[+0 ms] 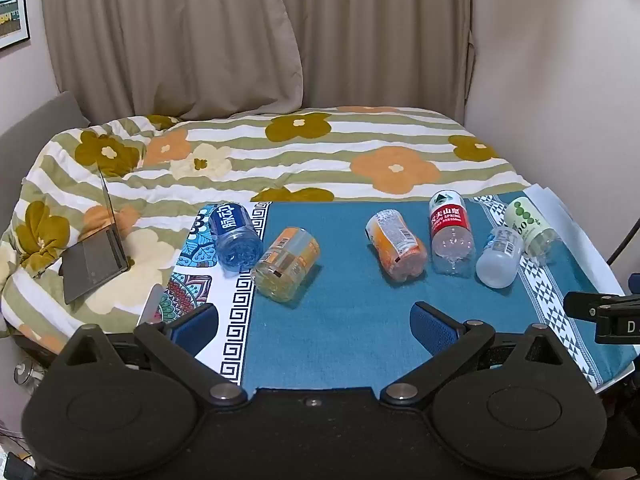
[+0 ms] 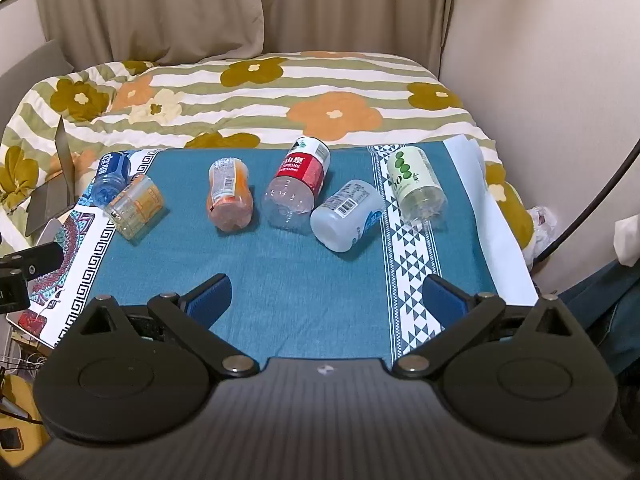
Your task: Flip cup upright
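Note:
Several cut-bottle cups lie on their sides on a blue cloth: a blue-label cup, a yellow-orange cup, an orange cup, a red-label cup, a white cup and a green-dot cup. My left gripper is open and empty, short of the row. My right gripper is open and empty, short of the white cup.
A bed with a flowered quilt lies behind the table. An open laptop rests on it at the left. The right gripper's side shows at the left wrist view's right edge. Curtains and wall stand behind.

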### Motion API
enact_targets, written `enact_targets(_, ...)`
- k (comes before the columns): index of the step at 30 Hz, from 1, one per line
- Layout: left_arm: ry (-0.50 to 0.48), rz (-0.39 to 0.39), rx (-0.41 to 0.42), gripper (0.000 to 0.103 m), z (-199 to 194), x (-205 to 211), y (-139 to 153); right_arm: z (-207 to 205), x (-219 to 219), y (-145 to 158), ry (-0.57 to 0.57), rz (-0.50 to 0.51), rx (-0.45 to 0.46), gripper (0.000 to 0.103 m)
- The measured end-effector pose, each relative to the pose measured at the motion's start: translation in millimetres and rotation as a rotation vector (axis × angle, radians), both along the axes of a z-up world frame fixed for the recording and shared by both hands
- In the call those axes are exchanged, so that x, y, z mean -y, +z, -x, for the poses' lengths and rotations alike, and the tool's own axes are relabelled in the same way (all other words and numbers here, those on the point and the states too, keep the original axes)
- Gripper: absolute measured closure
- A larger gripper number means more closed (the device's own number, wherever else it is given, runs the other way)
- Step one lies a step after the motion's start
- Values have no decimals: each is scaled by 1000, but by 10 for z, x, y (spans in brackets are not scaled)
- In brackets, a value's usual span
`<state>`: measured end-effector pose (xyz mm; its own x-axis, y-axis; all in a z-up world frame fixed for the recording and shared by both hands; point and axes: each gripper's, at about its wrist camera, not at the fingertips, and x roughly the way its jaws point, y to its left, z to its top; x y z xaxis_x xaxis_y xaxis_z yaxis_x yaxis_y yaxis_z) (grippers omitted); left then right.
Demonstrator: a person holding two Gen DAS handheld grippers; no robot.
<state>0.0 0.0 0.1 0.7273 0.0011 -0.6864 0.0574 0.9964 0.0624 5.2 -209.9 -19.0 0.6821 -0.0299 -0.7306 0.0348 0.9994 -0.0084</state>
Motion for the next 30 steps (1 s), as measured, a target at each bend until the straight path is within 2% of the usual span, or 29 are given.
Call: enact_targets(30, -3, 7, -1, 0, 12, 0, 11, 4, -16, -21, -1, 1, -3, 0)
